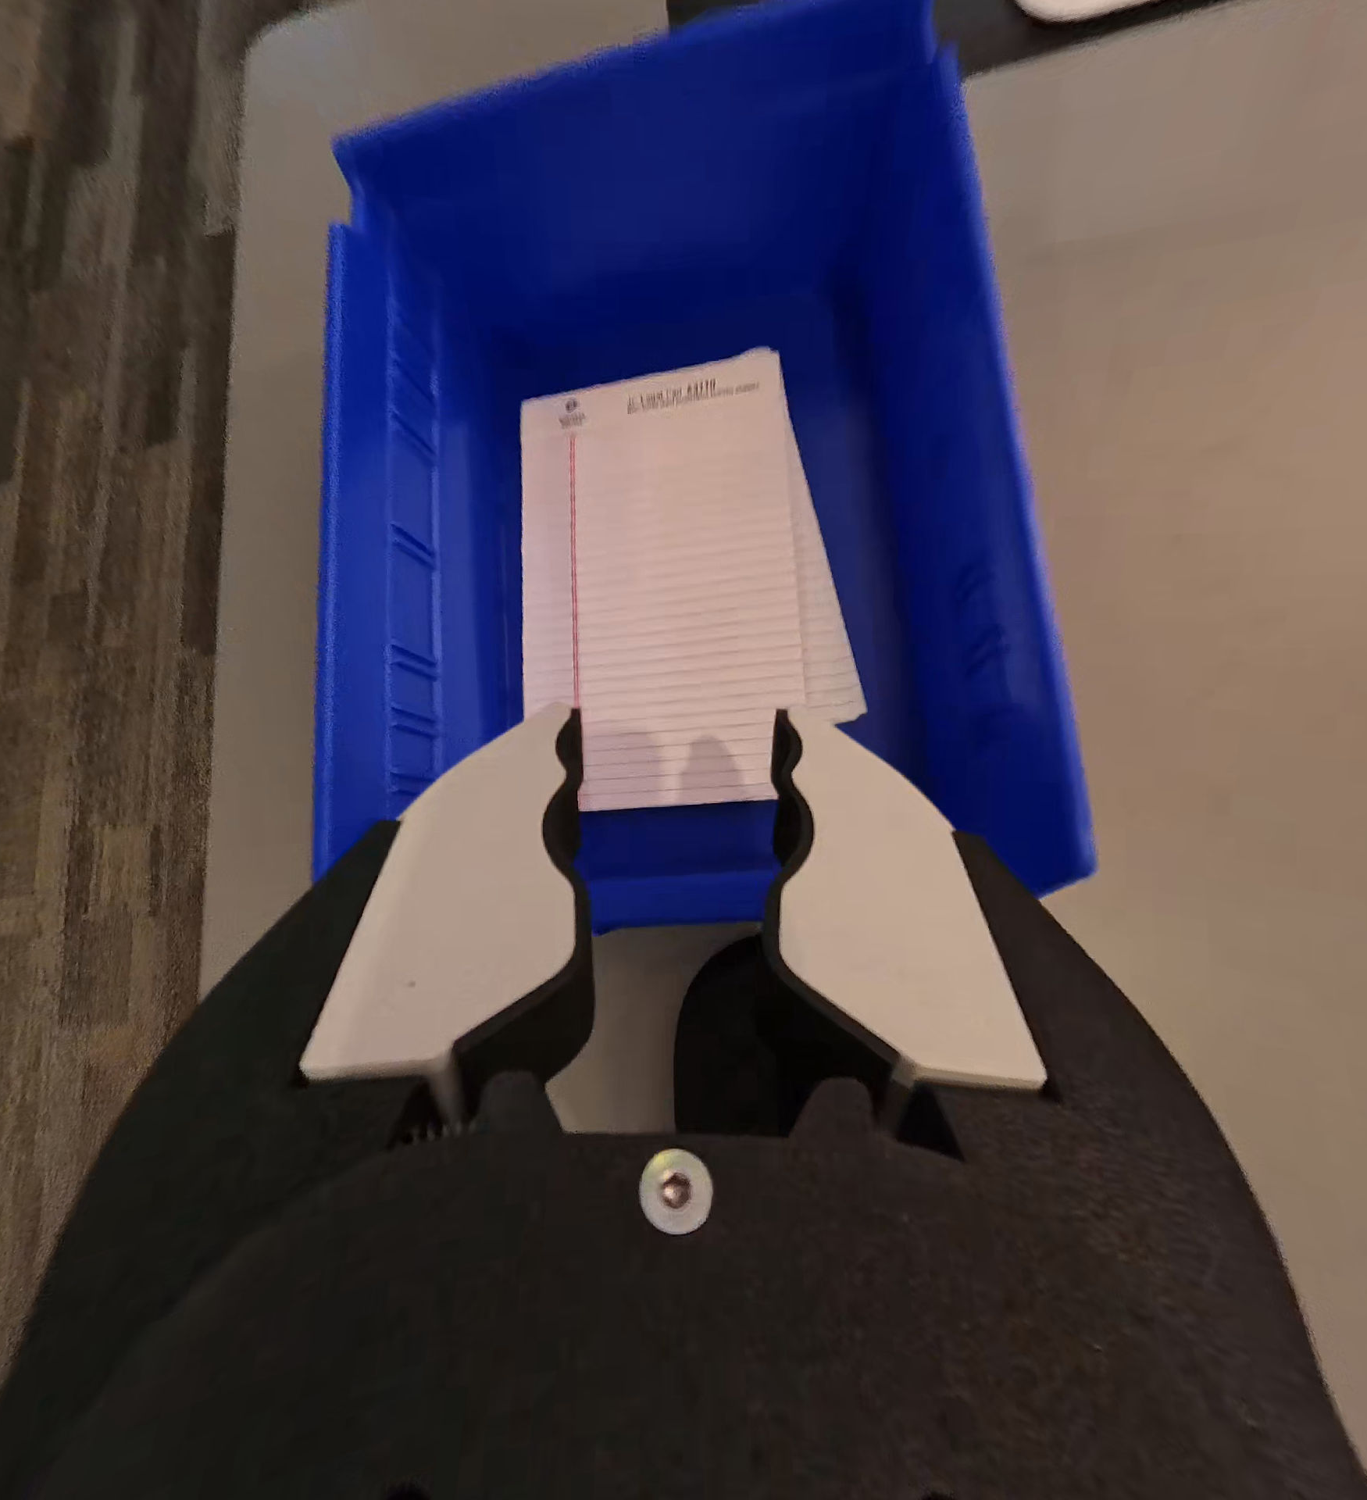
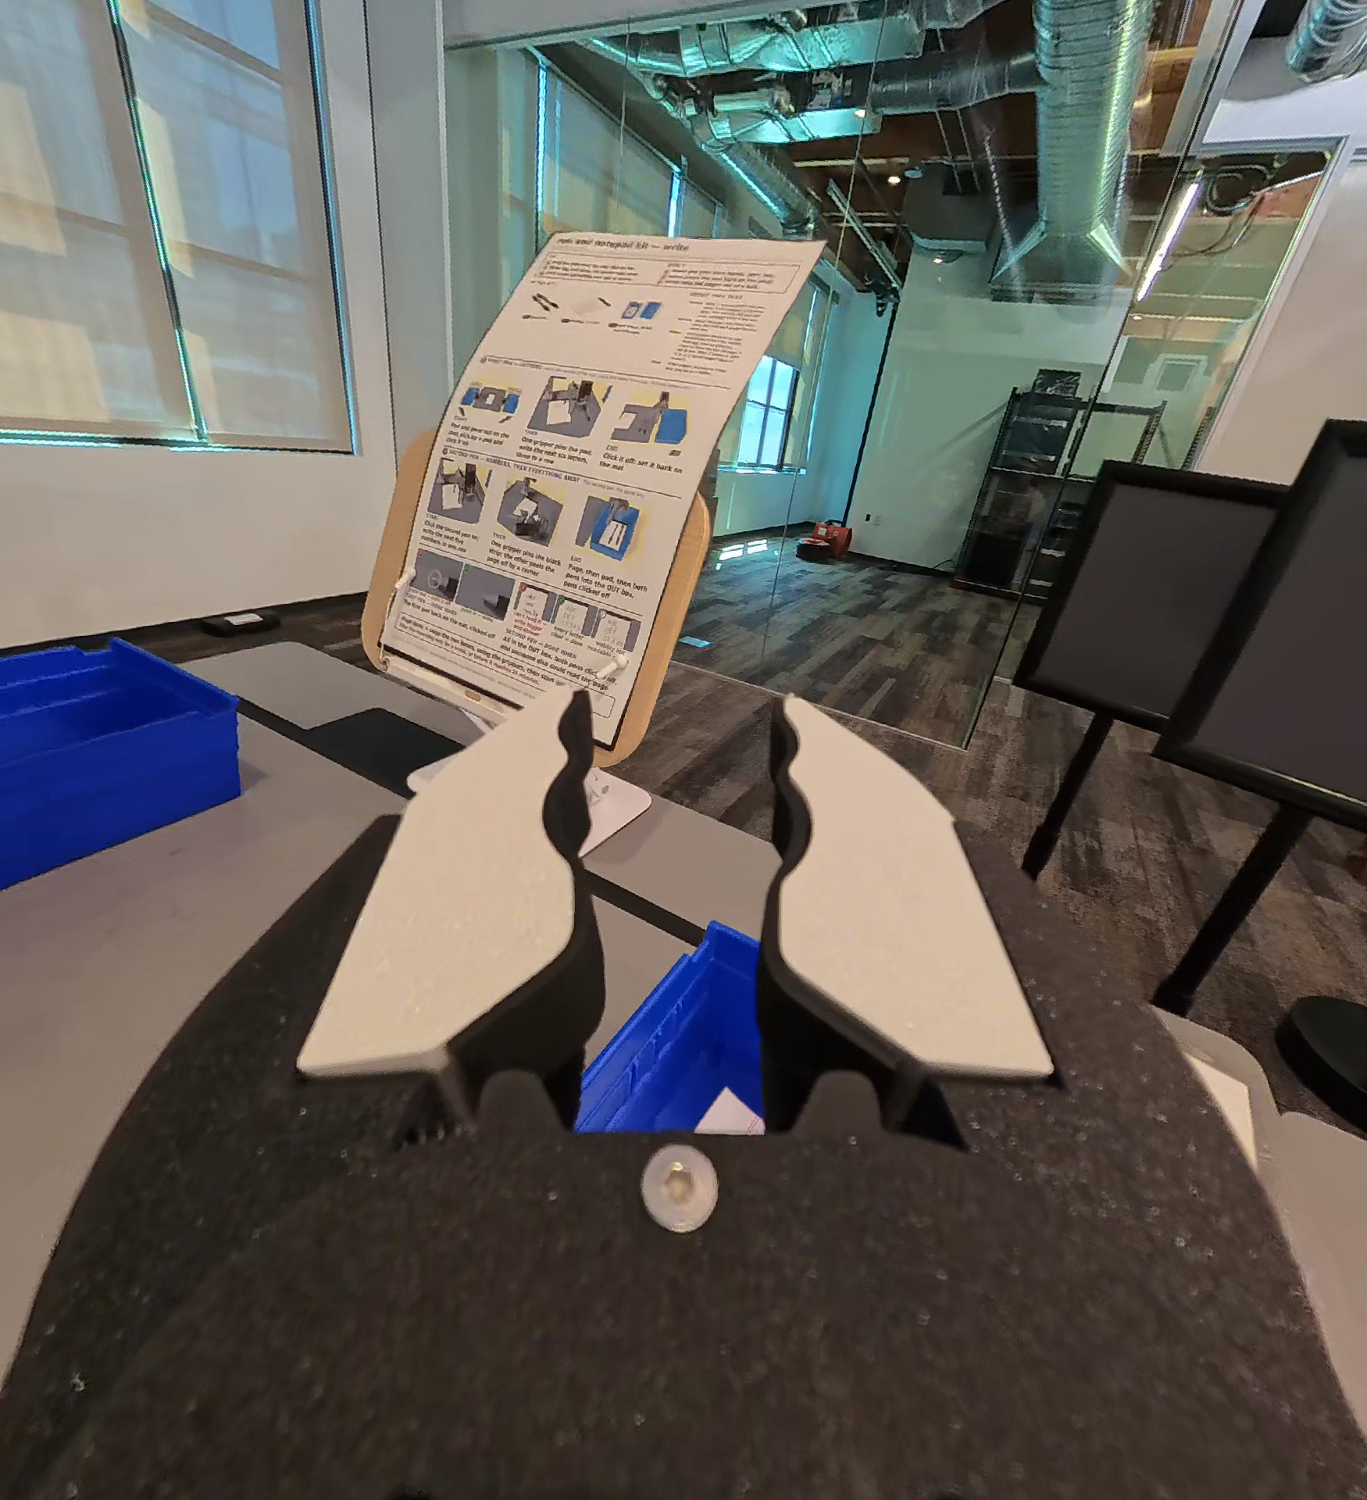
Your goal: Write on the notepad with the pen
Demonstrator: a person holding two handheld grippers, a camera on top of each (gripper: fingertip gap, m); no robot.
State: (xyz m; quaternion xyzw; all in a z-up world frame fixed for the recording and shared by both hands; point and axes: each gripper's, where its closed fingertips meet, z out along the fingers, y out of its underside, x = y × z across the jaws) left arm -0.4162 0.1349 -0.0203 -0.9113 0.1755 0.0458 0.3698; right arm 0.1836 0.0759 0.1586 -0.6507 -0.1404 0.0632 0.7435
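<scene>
Notepad (image 1: 668,568) near corners hidden behind left tool (image 1: 676,718) fingers, blue bin (image 1: 372,503) blurred

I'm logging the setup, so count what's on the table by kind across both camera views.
Blue bins: 2 (one holding the notepad, one far left)
Notepads: 1
Instruction sheets on a stand: 1
Pens: 0 visible
Total: 4

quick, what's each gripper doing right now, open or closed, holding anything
Left gripper: open, empty, above the notepad in the blue bin.
Right gripper: open, empty.
</scene>
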